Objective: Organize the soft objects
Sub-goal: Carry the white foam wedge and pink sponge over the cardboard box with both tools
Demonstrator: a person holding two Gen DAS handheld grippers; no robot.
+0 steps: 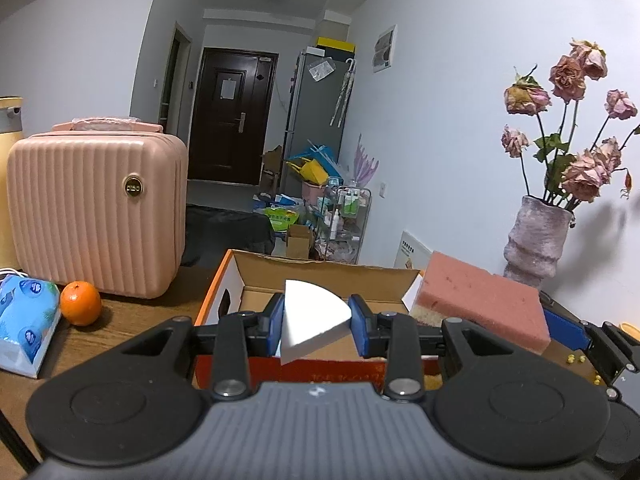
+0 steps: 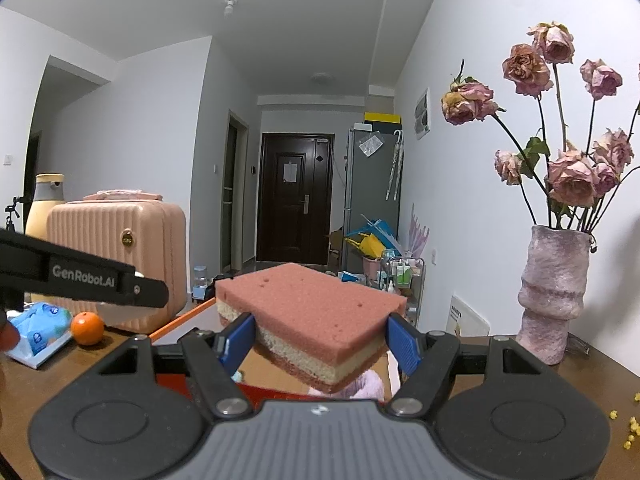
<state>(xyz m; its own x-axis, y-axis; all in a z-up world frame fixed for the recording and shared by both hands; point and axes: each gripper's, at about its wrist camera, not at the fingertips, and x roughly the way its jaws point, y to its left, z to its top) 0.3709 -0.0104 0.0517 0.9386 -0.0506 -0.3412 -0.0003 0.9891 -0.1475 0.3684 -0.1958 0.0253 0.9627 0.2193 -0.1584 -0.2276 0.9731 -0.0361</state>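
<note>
- The white foam wedge (image 1: 314, 318) sits pinched between the blue fingers (image 1: 276, 320) of the left gripper (image 1: 316, 326), its curved edge up and its point toward the right finger; it hangs above the near wall of the open cardboard box (image 1: 224, 288).
- The pink sponge (image 2: 316, 316), pink on top and bottom with a cream layer between, is clamped by its two side edges between the blue fingers (image 2: 404, 344) of the right gripper (image 2: 320, 344). It juts forward past the fingertips, tilted with the near corner low, held in the air over the box (image 2: 176, 326).
- In the left wrist view the sponge (image 1: 484, 300) shows just right of the box's right wall, with the right gripper's blue pad (image 1: 564, 326) against its far side.
- Beneath the sponge, inside the box, a pale lilac soft item (image 2: 366, 386) peeks out; what it is cannot be told.
- The box stands on the wooden counter (image 1: 132, 320).
- Left of the box lie an orange (image 1: 80, 303) and a blue tissue pack (image 1: 24, 320), with a pink ribbed suitcase (image 1: 96, 208) behind them.
- To the right, a mottled vase (image 2: 554, 292) of dried roses (image 2: 568, 176) stands near the wall, well apart from the box.
- Small yellow bits (image 2: 630, 432) are scattered on the counter at the right.
</note>
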